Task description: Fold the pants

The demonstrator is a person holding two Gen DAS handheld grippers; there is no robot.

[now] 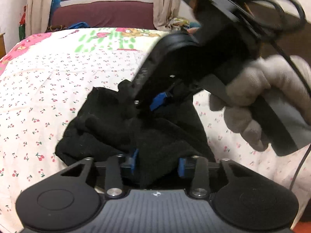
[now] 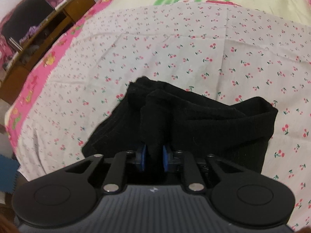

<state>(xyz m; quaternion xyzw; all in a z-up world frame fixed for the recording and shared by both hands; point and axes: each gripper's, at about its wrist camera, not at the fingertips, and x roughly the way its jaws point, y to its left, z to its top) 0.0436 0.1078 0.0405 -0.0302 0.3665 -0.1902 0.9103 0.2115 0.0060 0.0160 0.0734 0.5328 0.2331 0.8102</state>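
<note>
Black knit pants [image 2: 204, 120], bunched in a soft heap on the cherry-print white bedsheet [image 2: 175, 44], near the bed's near edge. Left gripper [image 1: 157, 163]: jaws part-closed, pinching a thick wad of fabric. Right gripper [image 2: 154, 157]: jaws nearly shut, clamped on a narrow raised ridge of fabric.

Risks: both grips take bunched layers, so lifting may drag the whole heap rather than one edge; the thin ridge could slip out; the two grippers sit close and could knock together.

Orientation: heap's long axis seems to run left-right in the right wrist view; waistband versus leg ends can't be told.
</note>
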